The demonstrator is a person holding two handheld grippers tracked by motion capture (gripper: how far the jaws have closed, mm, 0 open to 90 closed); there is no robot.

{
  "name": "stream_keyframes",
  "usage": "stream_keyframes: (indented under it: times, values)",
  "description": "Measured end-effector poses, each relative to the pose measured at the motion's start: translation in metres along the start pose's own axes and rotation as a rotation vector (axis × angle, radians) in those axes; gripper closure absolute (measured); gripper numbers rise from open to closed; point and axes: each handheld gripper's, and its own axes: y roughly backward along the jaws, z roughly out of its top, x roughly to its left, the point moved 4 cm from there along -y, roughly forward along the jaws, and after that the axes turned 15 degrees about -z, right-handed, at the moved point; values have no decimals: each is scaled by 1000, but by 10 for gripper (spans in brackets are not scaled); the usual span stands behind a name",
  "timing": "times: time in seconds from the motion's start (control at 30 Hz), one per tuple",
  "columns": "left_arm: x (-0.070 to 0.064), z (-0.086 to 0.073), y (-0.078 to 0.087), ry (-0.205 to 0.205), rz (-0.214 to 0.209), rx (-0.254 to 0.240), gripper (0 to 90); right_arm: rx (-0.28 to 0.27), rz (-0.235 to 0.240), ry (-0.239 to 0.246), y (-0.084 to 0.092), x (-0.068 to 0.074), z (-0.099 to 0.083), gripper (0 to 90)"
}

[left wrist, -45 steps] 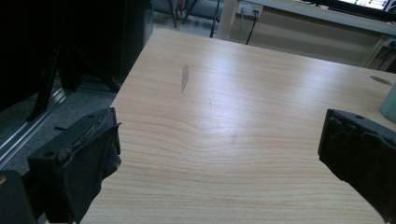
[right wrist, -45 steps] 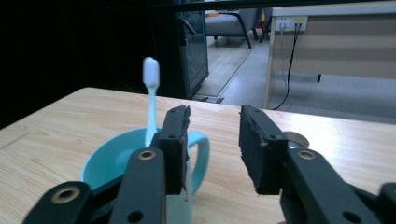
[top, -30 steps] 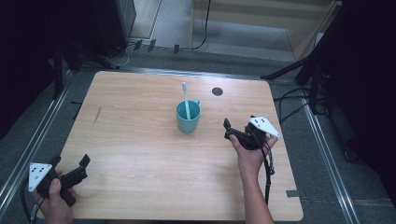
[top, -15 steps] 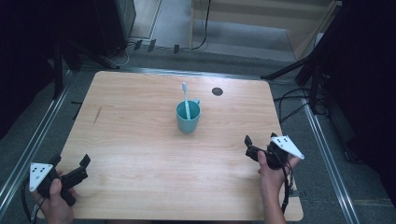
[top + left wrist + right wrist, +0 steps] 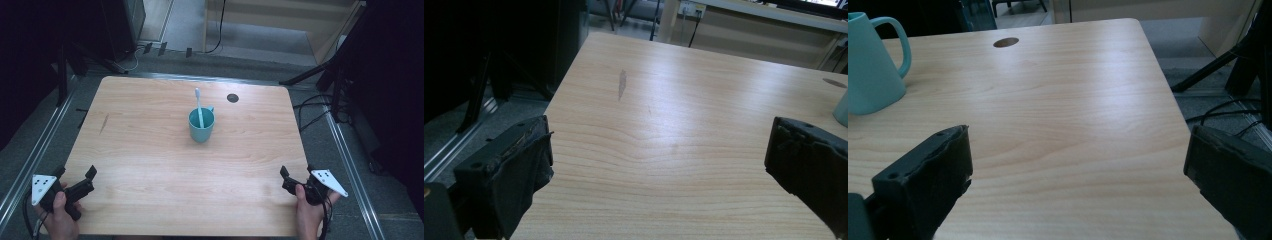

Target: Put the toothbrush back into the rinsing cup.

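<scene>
High view: a teal mug [image 5: 201, 125] is standing near the middle of the surface [image 5: 150, 150], toward the far side, with a toothbrush [image 5: 198, 102] propped in it, head up and leaning slightly to the left. The brush's long axis is running close to vertical. The left tool [image 5: 75, 181] is being held at the near left corner and the right tool [image 5: 295, 179] at the near right corner, both well apart from the mug. The mug is lying forward of both tools, inward from each, and appears slightly nearer to the right one, though the difference is judged small. A dark round hole [image 5: 232, 98] is seen beyond the mug, to its right.

Left gripper view: the left tool's jaws are being held wide apart with nothing between them, only bare wood. A sliver of the mug is being caught at the right edge, so the mug is lying ahead and off to the tool's right.

Right gripper view: the right tool's jaws are likewise spread wide and are gripping nothing. The mug is sitting ahead to the left, its handle [image 5: 898, 42] being turned toward the tool's centre line, with the hole farther back.
</scene>
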Motion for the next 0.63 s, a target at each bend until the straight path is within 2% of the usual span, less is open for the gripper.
stream_keyframes:
  times: [0.03, 0.17, 0.33, 0.63]
  values:
    - [0, 0, 0, -1, 0, 0, 0, 0, 0, 0, 0, 0, 0, 0]
    - [1, 0, 0, 8, -1, -6, 0, 2, -13, -21, 10, -19, -8, 0]
    - [0, 0, 0, 1, 2, -2, 0, -2, -35, -4, 16, -29, -15, 0]
    - [0, 0, 0, 2, 3, 0, 0, -10, -36, -72, 18, -34, -16, 0]
